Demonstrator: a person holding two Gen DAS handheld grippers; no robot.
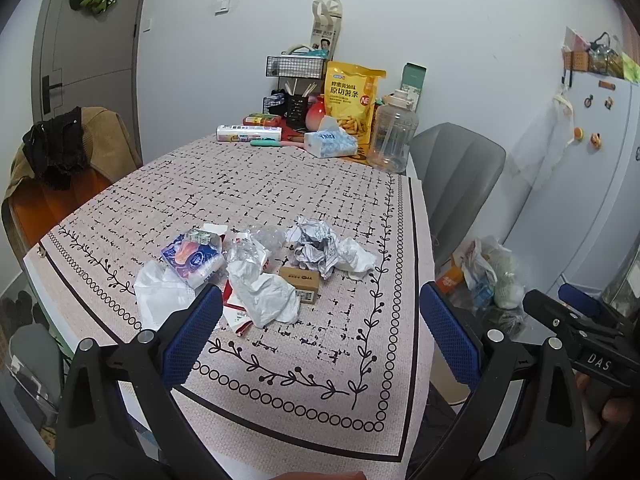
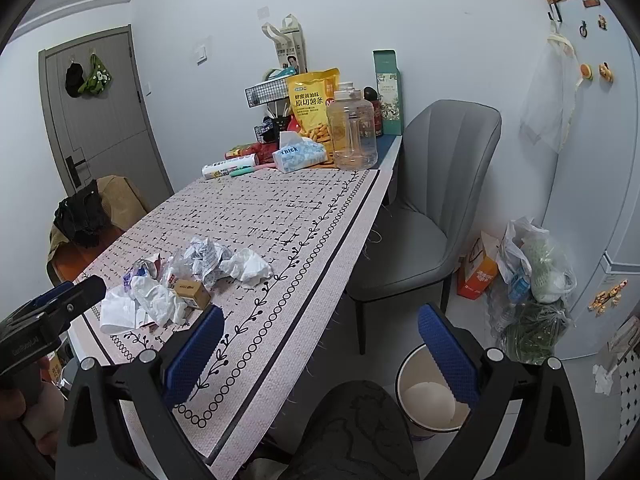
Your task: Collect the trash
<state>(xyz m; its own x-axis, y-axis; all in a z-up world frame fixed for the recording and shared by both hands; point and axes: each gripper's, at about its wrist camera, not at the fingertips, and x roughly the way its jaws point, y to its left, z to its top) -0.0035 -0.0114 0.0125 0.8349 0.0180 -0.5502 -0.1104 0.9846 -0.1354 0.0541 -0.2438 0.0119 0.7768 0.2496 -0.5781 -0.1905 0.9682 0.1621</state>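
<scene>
The left gripper (image 1: 320, 320) and right gripper (image 2: 320, 344) both hung with fingers spread wide and nothing between them, the trash pile (image 1: 256, 264) of soft crumpled tissue, crinkly clear plastic and a stiff little cardboard box (image 1: 300, 284) lying at the centre of the left wrist view on the woven tablecloth (image 1: 280, 184). Light tissue would likely slip a pinch, or snag neighbours. The round waste bin (image 2: 404, 376) sat lower right in the right view.
</scene>
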